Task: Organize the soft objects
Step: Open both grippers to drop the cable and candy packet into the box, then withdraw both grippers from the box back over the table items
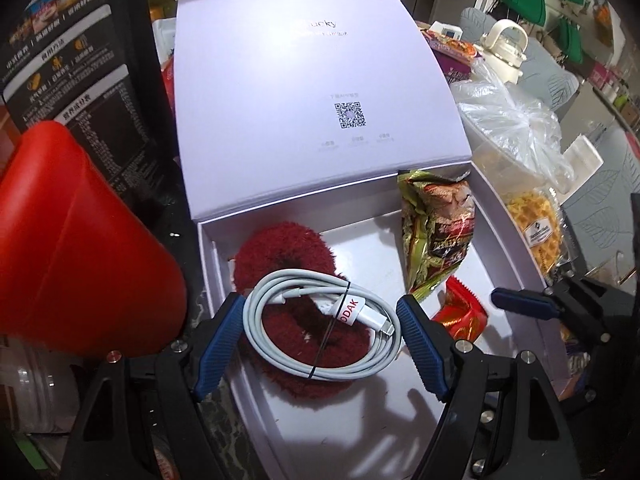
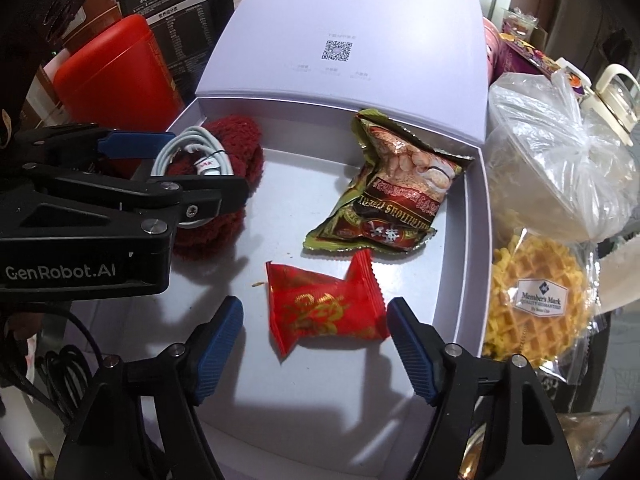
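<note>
White box (image 2: 472,208), lid raised, filling mid-frame: holds all items. Red fluffy piece (image 1: 280,248), lower centre of left view, under coiled cable (image 1: 320,332). Left claw (image 1: 320,336) wide, straddling cable, not pinching; best closed squarely across the coil. Red packet (image 2: 324,308), lower centre of right view, lying loose between wide right claw (image 2: 316,328).

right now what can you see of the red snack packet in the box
The red snack packet is a small glossy foil pillow pack with gold print and serrated end seams, puffed and slightly crumpled. It lies flat on the white box floor, between the right gripper fingers, whose pads stand clear of it.
</note>
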{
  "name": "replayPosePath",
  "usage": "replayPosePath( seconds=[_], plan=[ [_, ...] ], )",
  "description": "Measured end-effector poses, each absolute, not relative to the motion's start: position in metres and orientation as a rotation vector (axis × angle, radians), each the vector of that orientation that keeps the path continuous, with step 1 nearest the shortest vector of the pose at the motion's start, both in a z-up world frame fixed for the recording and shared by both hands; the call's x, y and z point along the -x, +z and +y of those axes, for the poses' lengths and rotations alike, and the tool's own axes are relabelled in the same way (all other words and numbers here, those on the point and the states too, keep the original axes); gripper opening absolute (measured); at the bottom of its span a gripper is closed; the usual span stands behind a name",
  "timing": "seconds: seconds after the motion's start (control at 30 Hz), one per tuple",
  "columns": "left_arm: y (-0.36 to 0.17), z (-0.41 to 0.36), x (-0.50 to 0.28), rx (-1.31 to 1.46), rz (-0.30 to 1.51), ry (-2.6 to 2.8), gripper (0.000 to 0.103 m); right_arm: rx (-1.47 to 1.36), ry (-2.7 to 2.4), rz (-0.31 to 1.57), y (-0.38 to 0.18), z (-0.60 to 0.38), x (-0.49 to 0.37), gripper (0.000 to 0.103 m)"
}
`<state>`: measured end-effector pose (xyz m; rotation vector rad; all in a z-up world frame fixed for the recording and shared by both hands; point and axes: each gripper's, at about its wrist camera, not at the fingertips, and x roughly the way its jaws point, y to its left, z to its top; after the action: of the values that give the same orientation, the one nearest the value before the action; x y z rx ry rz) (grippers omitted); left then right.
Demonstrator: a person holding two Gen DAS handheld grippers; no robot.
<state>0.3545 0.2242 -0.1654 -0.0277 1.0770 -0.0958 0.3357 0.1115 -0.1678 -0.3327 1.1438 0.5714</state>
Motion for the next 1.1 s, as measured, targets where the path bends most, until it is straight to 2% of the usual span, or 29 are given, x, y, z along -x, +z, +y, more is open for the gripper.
replayPosePath(
  seconds=[0.6,1.1],
  plan=[
    [-0.111,0.216,-0.341,0.003,1.016,-0.085,0.078,0.294,0.531,1.092,-0.127,0.087,-0.321,0.075],
    [-0.037,0.207,-0.300,-0.018,0.905,-0.077,0.078,0.265,0.494,0.972,-0.055,0.071,-0.297,0.075]
  ],
)
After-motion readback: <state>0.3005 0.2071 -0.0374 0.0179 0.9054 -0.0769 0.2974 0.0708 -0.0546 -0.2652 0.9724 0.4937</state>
